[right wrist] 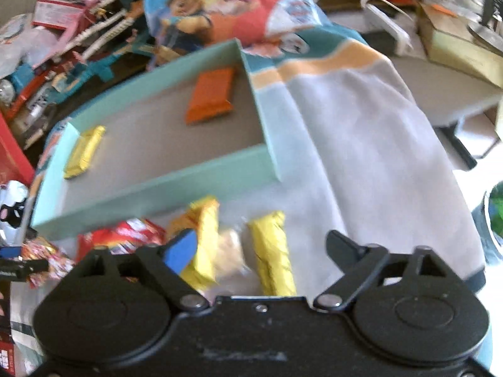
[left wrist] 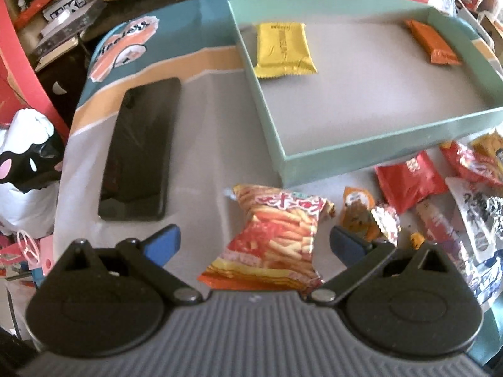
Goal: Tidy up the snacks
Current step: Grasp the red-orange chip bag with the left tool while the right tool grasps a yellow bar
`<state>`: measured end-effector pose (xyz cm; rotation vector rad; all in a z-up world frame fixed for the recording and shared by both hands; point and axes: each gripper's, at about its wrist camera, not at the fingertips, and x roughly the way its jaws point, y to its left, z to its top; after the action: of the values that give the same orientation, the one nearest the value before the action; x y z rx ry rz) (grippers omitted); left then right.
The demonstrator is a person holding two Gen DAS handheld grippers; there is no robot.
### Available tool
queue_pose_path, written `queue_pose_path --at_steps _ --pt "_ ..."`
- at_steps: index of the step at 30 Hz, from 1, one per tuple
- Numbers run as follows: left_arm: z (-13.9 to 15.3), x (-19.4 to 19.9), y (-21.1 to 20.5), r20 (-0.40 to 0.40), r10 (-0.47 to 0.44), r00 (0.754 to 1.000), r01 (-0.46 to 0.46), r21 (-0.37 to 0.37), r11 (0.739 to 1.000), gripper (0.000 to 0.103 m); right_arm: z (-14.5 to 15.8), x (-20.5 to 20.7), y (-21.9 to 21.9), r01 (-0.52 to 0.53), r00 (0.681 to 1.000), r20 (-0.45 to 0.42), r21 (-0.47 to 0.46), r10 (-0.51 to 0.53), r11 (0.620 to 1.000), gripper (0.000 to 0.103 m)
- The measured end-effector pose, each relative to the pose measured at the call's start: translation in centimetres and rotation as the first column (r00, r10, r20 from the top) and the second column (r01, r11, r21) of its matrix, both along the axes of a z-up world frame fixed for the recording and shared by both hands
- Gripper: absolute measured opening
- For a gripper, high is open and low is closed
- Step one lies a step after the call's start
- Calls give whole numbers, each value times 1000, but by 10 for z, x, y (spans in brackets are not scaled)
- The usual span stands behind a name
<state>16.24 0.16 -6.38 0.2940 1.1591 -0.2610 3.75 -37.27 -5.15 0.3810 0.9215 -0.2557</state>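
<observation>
Two snacks lie in the green tray's [left wrist: 361, 163] far corners, while both spread claws, left gripper [left wrist: 254, 242] straddling the fries packet [left wrist: 276, 238] and right gripper [right wrist: 261, 248] over a yellow bar [right wrist: 273, 251], may pinch neighbouring wrappers.

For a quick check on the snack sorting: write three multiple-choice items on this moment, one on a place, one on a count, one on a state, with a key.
1. The black phone lies:
A. inside the tray
B. on the cloth beside the tray
C. on the snack pile

2. Packets inside the green tray:
A. none
B. two
C. five

3. The left gripper:
A. open over the fries packet
C. clamped on the phone
B. clamped on the tray wall

Key: 1 B, it lies outside the tray wall. 2 B, only the yellow packet and the orange packet. 3 A, both pads stand clear.
</observation>
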Motion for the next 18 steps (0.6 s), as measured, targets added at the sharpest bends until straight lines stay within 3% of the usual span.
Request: queue_pose_path --at_steps 6,8,11,18 --pt "-11 2 -4 -14 -12 1000 13 24 1000 100 -14 -11 1 3 998 -69 -43 -6 999 61" --pt "-14 1 -5 -18 -21 1000 21 24 999 87 -19 -13 6 -12 997 -83 -68 6 998 48" --pt "-16 -2 -5 -20 -28 999 28 5 1000 75 -24 -15 13 -25 996 -88 -106 16 994 32" --pt "-15 -11 -3 5 5 1000 -4 -32 999 66 -30 -20 28 -37 997 -76 -169 24 985 31"
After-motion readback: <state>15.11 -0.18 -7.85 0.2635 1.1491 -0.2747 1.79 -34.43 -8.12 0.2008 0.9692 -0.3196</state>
